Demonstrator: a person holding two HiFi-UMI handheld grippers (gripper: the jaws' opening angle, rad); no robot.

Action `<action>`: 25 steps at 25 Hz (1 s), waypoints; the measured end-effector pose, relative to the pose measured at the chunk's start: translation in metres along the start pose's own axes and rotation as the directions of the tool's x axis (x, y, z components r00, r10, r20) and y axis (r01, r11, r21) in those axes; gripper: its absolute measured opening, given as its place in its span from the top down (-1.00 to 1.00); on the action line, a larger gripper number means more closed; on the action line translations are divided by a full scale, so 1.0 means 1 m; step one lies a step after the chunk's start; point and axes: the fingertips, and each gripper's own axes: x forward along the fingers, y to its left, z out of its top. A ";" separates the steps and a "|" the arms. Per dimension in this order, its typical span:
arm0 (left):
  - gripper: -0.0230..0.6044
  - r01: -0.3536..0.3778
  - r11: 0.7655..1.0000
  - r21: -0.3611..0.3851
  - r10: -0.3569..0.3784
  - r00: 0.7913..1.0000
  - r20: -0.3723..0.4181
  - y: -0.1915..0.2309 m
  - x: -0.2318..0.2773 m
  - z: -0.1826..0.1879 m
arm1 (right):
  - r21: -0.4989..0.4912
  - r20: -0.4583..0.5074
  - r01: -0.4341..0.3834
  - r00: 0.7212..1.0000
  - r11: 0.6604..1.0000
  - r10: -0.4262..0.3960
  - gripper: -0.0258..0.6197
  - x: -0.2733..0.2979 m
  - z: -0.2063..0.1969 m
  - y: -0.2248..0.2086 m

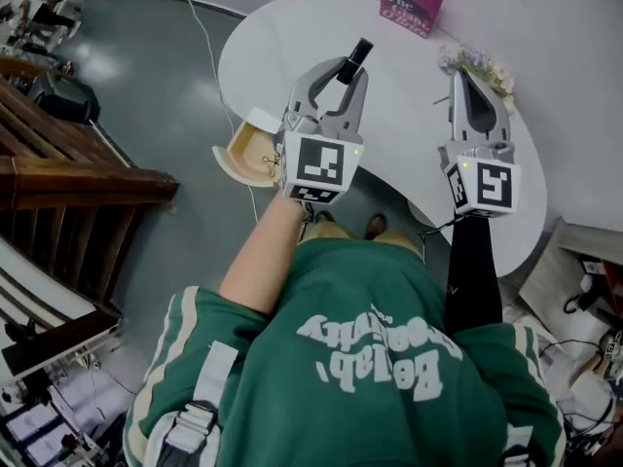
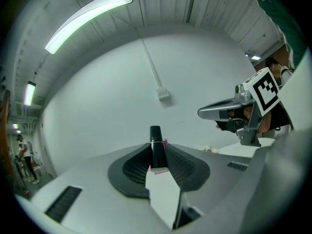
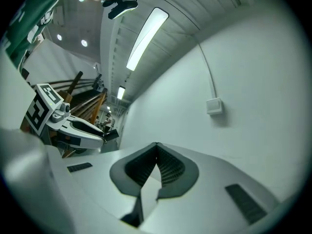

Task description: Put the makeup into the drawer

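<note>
While you held the slim black makeup tube (image 2: 155,145) with its thin gold band in your left tongs (image 1: 347,66), pinched by its lower end with the cap sticking out past the tips, it was up in the air and not yet in the drawer. So the pick-up looked done, and the putting away was what remained.

The small open drawer (image 1: 239,150) with its pale wooden inside stood pulled out at the left edge of the rounded white desk (image 1: 292,37). In the head view it sat just beside and below your left tongs. Something small lay in it, too small to name. Judging by that, you had yet to bring the makeup tube over the opening, lower it in and let go, and perhaps push the drawer shut.

Your right tongs (image 3: 156,147) were pressed together with nothing between them, held up alongside the left. Farther off on the desk stood a pink book (image 1: 413,1) at the back edge and a small bunch of pale flowers (image 1: 477,64) near the right tongs.
</note>
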 end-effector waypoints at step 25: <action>0.57 -0.304 0.953 -0.005 0.293 0.923 -0.250 0.174 -0.155 -0.142 | 0.011 0.029 -0.411 0.911 0.912 0.410 0.89 0.120 0.021 0.254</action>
